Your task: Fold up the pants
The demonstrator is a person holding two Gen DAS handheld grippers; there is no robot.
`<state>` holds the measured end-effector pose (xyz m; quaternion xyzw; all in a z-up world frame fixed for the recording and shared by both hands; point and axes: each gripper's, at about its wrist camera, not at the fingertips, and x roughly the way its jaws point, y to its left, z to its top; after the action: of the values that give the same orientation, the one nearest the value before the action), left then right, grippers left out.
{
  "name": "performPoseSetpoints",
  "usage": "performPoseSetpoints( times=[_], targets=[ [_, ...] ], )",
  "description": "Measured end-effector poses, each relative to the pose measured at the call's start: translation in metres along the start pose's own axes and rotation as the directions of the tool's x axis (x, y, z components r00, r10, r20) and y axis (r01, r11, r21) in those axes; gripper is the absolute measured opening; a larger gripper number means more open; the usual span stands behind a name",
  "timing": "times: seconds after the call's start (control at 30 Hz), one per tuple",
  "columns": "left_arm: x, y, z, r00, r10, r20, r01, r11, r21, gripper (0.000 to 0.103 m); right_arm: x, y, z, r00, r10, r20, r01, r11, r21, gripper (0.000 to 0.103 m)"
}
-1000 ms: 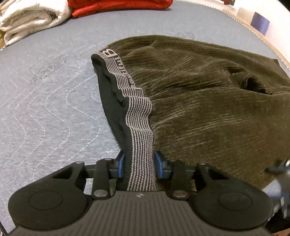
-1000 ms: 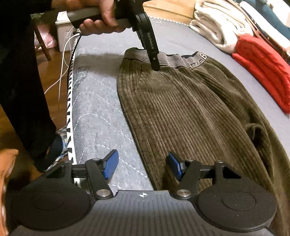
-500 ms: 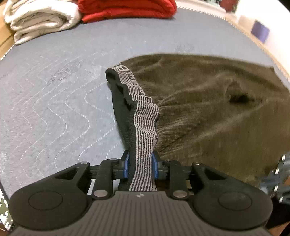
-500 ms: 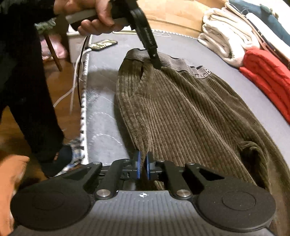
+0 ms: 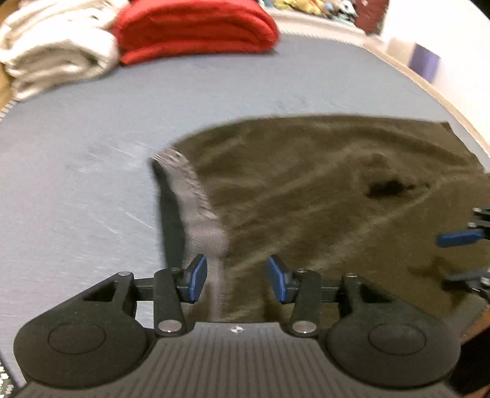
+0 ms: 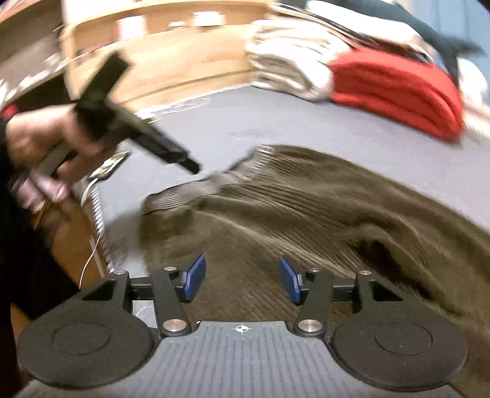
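Both frames are coming out pretty blurry, but the olive corduroy pants (image 5: 321, 196) are lying spread on the grey-blue quilted mattress (image 5: 76, 153), the striped grey waistband (image 5: 199, 211) sitting along their left edge in the left wrist view. The left gripper (image 5: 235, 277) is hovering right over that waistband, and its fingers have just been opening: the blue pads are standing apart with the band running up between them, not pinching it. The right gripper (image 6: 242, 280) is doing the same over the corduroy farther along the pants, fingers just opened and gripping nothing. In the right wrist view a hand (image 6: 43, 147) is holding the left tool near the waistband. A folded red blanket (image 5: 196, 27) and cream towels (image 5: 52, 55) are sitting at the far end of the mattress.
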<state>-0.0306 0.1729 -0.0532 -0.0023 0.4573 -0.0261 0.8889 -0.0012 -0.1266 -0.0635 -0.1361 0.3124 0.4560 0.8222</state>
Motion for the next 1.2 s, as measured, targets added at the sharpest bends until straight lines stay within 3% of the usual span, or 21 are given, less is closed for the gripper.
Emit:
performPoseSetpoints(
  times=[0.07, 0.13, 0.2, 0.23, 0.33, 0.43, 0.6, 0.73, 0.87, 0.97, 1.0, 1.07, 1.1, 1.13, 1.2],
  targets=[
    [0.024, -0.006, -0.004, 0.997, -0.011, -0.076, 0.012, 1.0, 0.018, 0.039, 0.009, -0.011, -0.005, 0.998, -0.026, -0.05, 0.029, 0.997, 0.067, 0.056],
    [0.049, -0.01, -0.016, 0.985, 0.053, -0.165, -0.044, 0.997, 0.058, 0.029, 0.025, -0.02, -0.014, 0.982, -0.101, -0.161, 0.114, 0.991, 0.074, 0.056],
    [0.058, -0.011, -0.015, 0.982, 0.064, -0.179, -0.049, 0.995, 0.083, 0.029, 0.043, -0.026, -0.029, 0.936, -0.191, -0.296, 0.211, 0.977, 0.036, 0.057],
    [0.057, -0.008, -0.01, 0.982, 0.053, -0.181, -0.045, 0.998, 0.05, 0.028, 0.048, -0.031, -0.037, 0.913, -0.215, -0.346, 0.239, 0.971, 0.027, 0.057],
    [0.039, -0.003, 0.008, 0.997, 0.017, -0.078, -0.018, 1.0, -0.014, 0.029, 0.036, -0.041, -0.034, 0.93, -0.182, -0.318, 0.219, 0.972, 0.085, 0.059],
    [0.029, 0.003, 0.026, 1.0, 0.005, 0.012, -0.004, 0.996, -0.085, 0.03, 0.019, -0.046, -0.028, 0.948, -0.191, -0.255, 0.225, 0.968, 0.111, 0.059],
    [0.038, -0.006, 0.056, 0.992, 0.082, 0.095, -0.067, 0.986, -0.153, 0.03, -0.024, -0.052, -0.005, 0.964, -0.256, -0.067, 0.263, 0.956, 0.133, 0.059],
    [0.036, -0.013, 0.074, 0.984, 0.07, 0.161, -0.032, 0.973, -0.23, 0.03, -0.072, -0.053, 0.03, 0.916, -0.39, 0.09, 0.375, 0.915, 0.145, 0.064],
    [0.034, -0.019, 0.091, 0.976, 0.061, 0.207, -0.008, 0.968, -0.251, 0.03, -0.114, -0.071, 0.062, 0.877, -0.454, 0.16, 0.397, 0.87, 0.292, 0.074],
    [0.038, -0.023, 0.097, 0.974, 0.063, 0.217, -0.01, 0.971, -0.239, 0.029, -0.127, -0.091, 0.055, 0.842, -0.486, 0.233, 0.382, 0.843, 0.379, 0.08],
    [0.04, -0.025, 0.099, 0.973, 0.069, 0.221, -0.016, 0.973, -0.232, 0.028, -0.125, -0.099, 0.047, 0.828, -0.51, 0.233, 0.398, 0.827, 0.398, 0.08],
    [0.045, -0.025, 0.101, 0.972, 0.081, 0.222, -0.032, 0.976, -0.216, 0.027, -0.108, -0.125, 0.029, 0.819, -0.56, 0.121, 0.452, 0.761, 0.466, 0.08],
    [0.047, -0.027, 0.101, 0.971, 0.086, 0.221, -0.039, 0.977, -0.208, 0.027, -0.101, -0.14, 0.022, 0.834, -0.549, 0.061, 0.444, 0.732, 0.517, 0.08],
    [0.05, -0.027, 0.102, 0.972, 0.091, 0.219, -0.046, 0.978, -0.203, 0.027, -0.097, -0.155, 0.013, 0.858, -0.512, 0.03, 0.4, 0.705, 0.585, 0.08],
    [0.057, -0.025, 0.103, 0.973, 0.101, 0.208, -0.059, 0.978, -0.202, 0.027, -0.091, -0.176, 0.002, 0.886, -0.464, -0.014, 0.353, 0.655, 0.668, 0.08]
  ],
)
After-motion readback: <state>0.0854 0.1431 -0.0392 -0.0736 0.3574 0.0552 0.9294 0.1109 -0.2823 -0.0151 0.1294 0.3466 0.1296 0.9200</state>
